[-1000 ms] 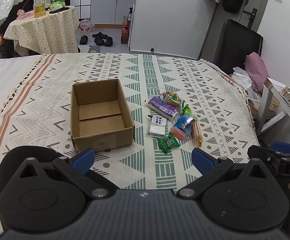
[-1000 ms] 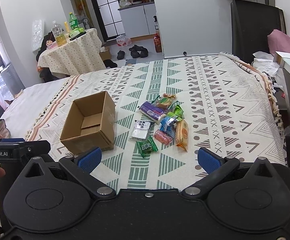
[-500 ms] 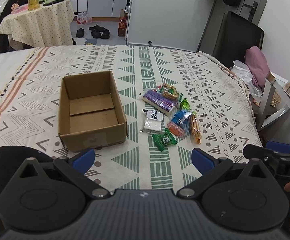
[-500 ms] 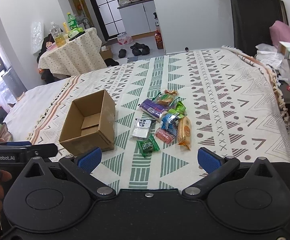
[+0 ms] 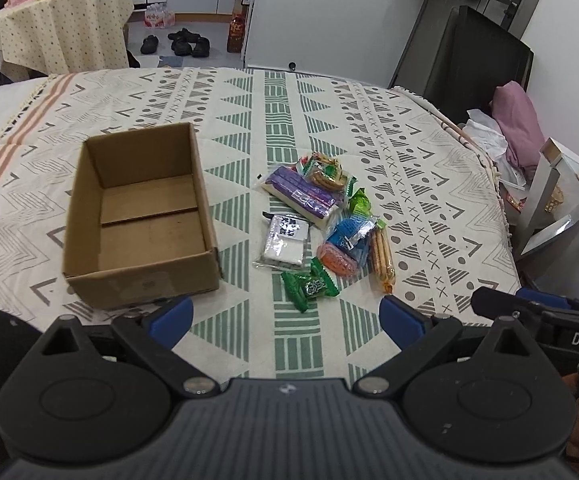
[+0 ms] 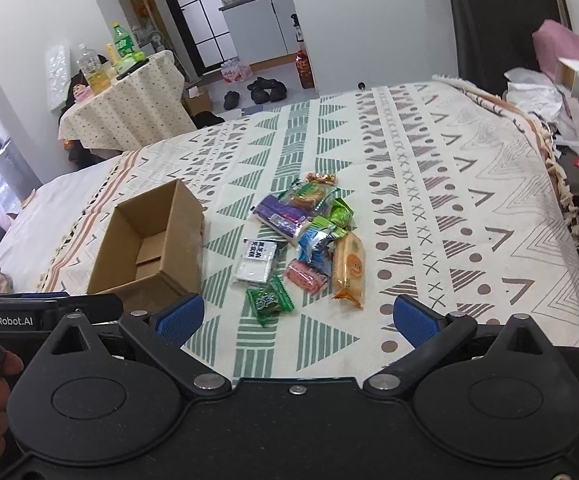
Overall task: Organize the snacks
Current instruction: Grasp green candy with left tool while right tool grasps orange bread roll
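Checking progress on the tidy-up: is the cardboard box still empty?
Empty. The cardboard box shows only its bare bottom flaps in the left wrist view, and the snacks all lie beside it on the blanket.

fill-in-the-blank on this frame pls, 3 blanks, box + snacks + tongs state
The cardboard box holds ____ snacks. The snack pile lies on the box's ____ side in both views. Both the left tongs and right tongs are ____, holding nothing.

Missing words: no; right; open
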Motion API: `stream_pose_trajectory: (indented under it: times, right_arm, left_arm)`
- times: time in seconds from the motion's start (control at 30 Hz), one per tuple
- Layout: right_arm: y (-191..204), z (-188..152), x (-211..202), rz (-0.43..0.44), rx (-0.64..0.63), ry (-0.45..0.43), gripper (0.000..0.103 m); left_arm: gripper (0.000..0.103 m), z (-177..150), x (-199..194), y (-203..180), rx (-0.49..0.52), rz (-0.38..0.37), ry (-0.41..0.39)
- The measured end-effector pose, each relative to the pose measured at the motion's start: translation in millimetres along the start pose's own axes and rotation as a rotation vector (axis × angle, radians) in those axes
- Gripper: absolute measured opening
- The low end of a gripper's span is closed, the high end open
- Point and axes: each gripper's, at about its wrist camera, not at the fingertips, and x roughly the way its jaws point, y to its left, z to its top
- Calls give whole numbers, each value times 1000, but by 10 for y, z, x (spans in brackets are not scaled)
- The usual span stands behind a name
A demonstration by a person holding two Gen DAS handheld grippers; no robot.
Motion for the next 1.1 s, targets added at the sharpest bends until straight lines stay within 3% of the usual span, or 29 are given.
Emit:
stream_pose_trajectory:
  times: [0.7,1.1]
  right_arm:
    - [-548,73,895,47,113,123,71]
    - [-708,88,1301,43,164,179,64]
  left_arm:
    - [87,121,1078,-183,-29,32,159]
    - [75,162,1625,-248,-55,59,237]
